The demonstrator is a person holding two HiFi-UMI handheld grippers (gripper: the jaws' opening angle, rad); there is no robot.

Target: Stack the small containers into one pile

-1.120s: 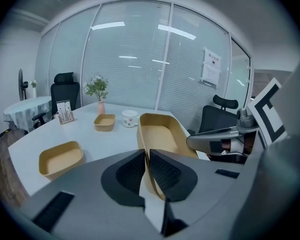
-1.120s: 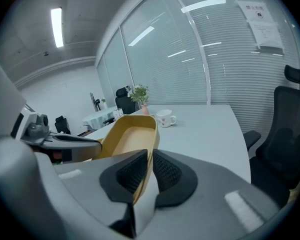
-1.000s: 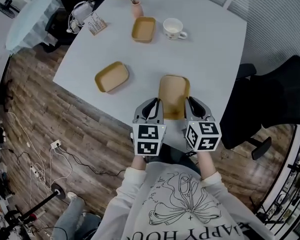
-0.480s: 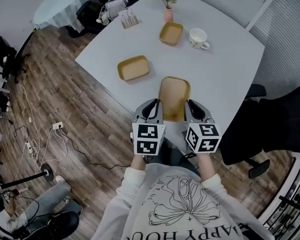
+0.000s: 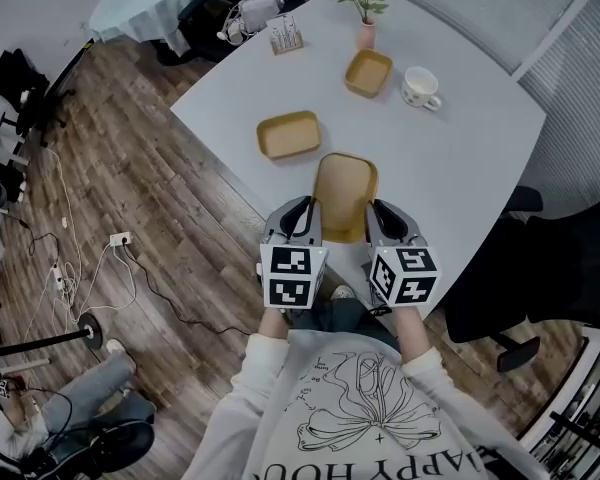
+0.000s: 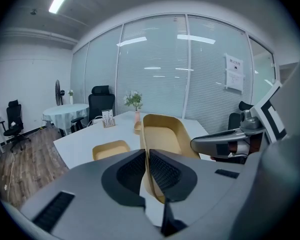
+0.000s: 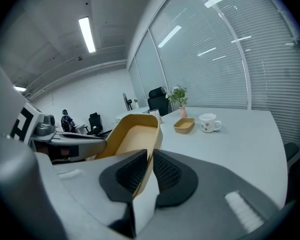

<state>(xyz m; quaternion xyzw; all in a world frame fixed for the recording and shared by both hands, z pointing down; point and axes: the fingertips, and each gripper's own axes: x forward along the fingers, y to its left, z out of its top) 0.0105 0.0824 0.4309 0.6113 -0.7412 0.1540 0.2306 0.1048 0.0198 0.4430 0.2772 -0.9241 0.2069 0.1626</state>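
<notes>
Oblong tan container (image 5: 346, 196) is held two-handed over the near edge of the white table (image 5: 460, 158). It looks clear of the surface, open side up, with the far end pitched upward.

- Left claw (image 5: 302, 216): clamped on the container's left long wall, with the wall pinched between the ribbed pads.
- Right claw (image 5: 385, 214): the same on the right long wall, clamped on the rim, nothing else in it.

Other task items:
- Second tan container (image 5: 288, 135): flat on the table just beyond the held one and to the left, apart from it.
- Third tan container (image 5: 368, 72): further back, between a small flower vase (image 5: 365, 34) and a spotted mug (image 5: 420, 87), touching neither.
- All three look empty.

Step, as I read it: first pick is done and this is the carry phase. Nothing is stacked yet.

Next move needs:
- Level the held container and keep both claws moving together so the thin walls don't twist or slip.
- Travel forward and left to the second container, line up the long axes, and lower it square so it nests.
- Release both sides only once it's seated.
- I can't tell which container is larger, so whether it nests is unverified.
- The vase and mug crowd the far container, so use that one last.
</notes>
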